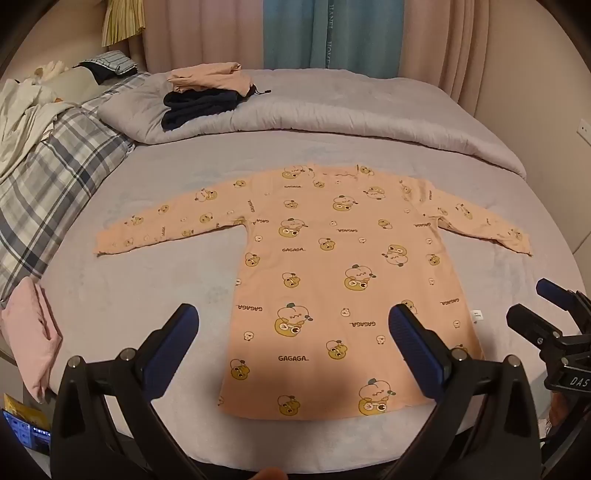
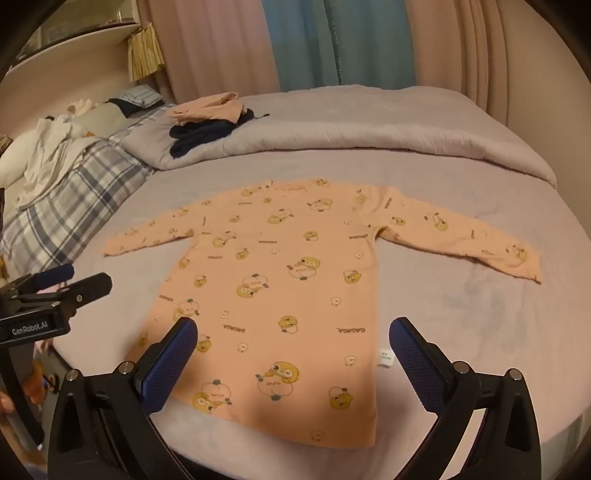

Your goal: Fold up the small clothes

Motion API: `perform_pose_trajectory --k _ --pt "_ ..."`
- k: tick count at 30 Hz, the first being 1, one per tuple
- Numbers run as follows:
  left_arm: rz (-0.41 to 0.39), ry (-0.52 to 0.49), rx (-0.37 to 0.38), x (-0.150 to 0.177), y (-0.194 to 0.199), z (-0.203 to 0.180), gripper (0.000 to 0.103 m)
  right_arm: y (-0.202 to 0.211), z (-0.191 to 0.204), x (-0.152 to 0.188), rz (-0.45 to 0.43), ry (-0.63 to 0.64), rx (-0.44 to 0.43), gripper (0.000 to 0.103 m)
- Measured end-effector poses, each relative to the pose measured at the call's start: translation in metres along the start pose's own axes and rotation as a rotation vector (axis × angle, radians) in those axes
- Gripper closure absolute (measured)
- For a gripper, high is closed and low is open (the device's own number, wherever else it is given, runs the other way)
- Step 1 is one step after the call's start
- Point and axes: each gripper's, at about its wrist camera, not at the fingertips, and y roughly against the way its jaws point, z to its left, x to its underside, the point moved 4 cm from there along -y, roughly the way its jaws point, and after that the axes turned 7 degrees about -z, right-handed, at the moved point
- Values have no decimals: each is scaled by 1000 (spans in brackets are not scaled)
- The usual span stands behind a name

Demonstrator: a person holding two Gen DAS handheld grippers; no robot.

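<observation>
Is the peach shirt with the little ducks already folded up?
No, the peach shirt lies flat on the bed with both sleeves spread out.

The peach long-sleeved cloth top with cartoon prints [image 1: 332, 280] looks like soft matt knit cotton, lying smooth. Under it the pale lilac bed sheet [image 1: 147, 295] has a slightly fuzzy, brushed nap. The grey quilted duvet [image 1: 332, 107] seems puffy and matt. The left tool [image 1: 293, 325] is black matt plastic with dull metal pivot pins, and its blue pads [image 1: 413, 343] are finely ribbed, perhaps rubber. The right tool [image 2: 293, 336] wears the same textured blue pads [image 2: 417, 354]. The pink and blue curtains [image 1: 295, 33] hang as thin woven cloth.
</observation>
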Motion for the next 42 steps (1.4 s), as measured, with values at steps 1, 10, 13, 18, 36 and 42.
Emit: perform_pose_trajectory --k 1,10,13,18,36,42 --pt "2 3 2 0 0 0 0 0 0 0 -3 2 -2 0" --pt "1 5 22 0 -3 -2 0 1 -1 0 -12 1 -6 0" --pt "-10 -10 8 3 0 -4 0 1 2 -3 -13 9 -3 0" --pt "-9 -17 11 5 1 -6 0 1 0 -2 -18 6 -16 0" --pt "-5 -25 14 3 1 -8 0 1 -2 -2 -14 4 -4 0" --pt "-7 -26 12 2 1 -9 0 0 -2 -2 -15 4 -6 0"
